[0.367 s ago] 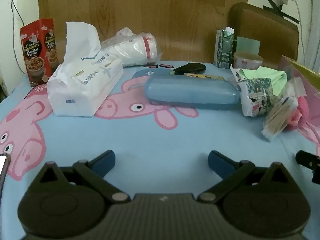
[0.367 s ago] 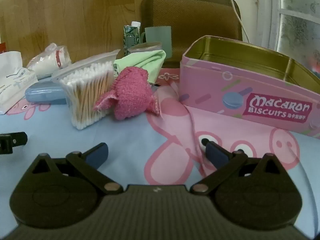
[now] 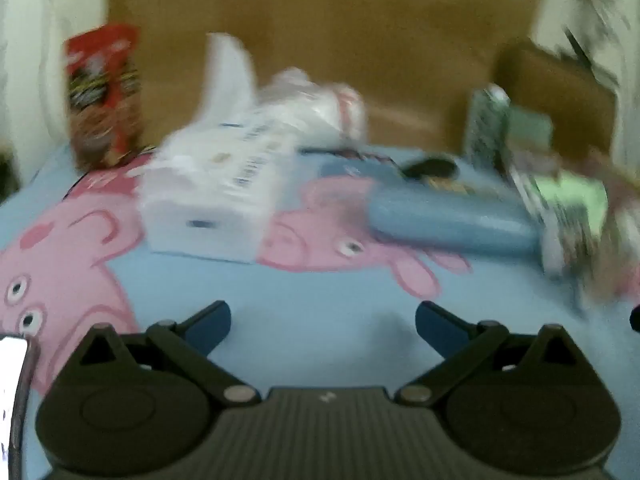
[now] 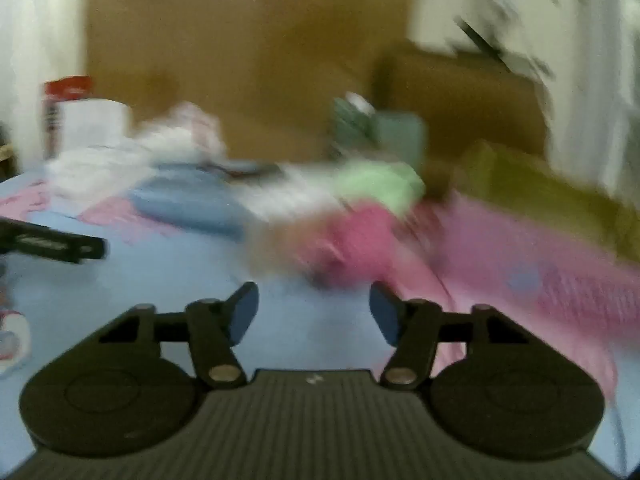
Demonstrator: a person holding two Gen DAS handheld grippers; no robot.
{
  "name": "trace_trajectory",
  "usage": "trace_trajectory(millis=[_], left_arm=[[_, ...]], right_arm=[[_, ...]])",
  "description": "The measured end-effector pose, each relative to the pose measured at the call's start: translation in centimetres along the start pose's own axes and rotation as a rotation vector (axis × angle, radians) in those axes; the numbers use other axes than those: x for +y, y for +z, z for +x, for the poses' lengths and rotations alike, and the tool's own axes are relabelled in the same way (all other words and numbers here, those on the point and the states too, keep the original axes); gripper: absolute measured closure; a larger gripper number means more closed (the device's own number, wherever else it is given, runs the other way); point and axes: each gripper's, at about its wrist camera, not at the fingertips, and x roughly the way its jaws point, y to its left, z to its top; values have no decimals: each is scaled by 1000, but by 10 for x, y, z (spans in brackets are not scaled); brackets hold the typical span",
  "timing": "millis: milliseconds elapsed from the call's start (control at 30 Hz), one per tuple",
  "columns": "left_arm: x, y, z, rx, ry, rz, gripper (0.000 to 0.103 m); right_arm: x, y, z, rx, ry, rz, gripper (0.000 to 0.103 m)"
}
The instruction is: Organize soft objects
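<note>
Facing pink cloth (image 4: 360,236), right claw (image 4: 314,314) (parted).

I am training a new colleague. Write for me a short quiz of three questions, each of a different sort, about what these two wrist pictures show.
1. True or false: the right tongs are shut on the pink towel.
2. Multiple choice: in the left wrist view, what lies right of the tissue pack? A) blue case B) yellow cup C) black shoe
3. Fill in: both pictures are ____ by camera motion, so small print cannot be read.

Key: 1 false, the fingers stand apart with nothing between them, and the left tongs are empty too; 2 A; 3 blurred.
</note>
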Motion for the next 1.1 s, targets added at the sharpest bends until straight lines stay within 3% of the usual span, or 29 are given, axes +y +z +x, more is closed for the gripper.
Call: trace_trajectory(millis=[100, 200, 333, 467, 633, 767, 967, 1100], left_arm=[[10, -2, -5, -32, -20, -79, 1], [15, -3, -13, -71, 3, -117, 4], [27, 0, -12, -88, -19, -185, 4], [38, 1, -14, -102, -36, -239, 4], [47, 1, -21, -156, -47, -276, 4], [52, 2, -20, -158, -52, -292, 4], [51, 3, -12, -108, -39, -264, 2], [43, 3, -8, -74, -33, -217, 1]], right_arm=[[20, 31, 19, -36, 107, -130, 40], [39, 62, 61, 36, 263, -293, 35], [55, 80, 118, 179, 336, -468, 30], [69, 74, 153, 266, 308, -617, 22], [83, 77, 143, 293, 375, -617, 50], [101, 59, 104, 271, 496, -641, 50], [92, 26, 48, 214, 522, -550, 49], [68, 12, 30, 196, 504, -360, 41]])
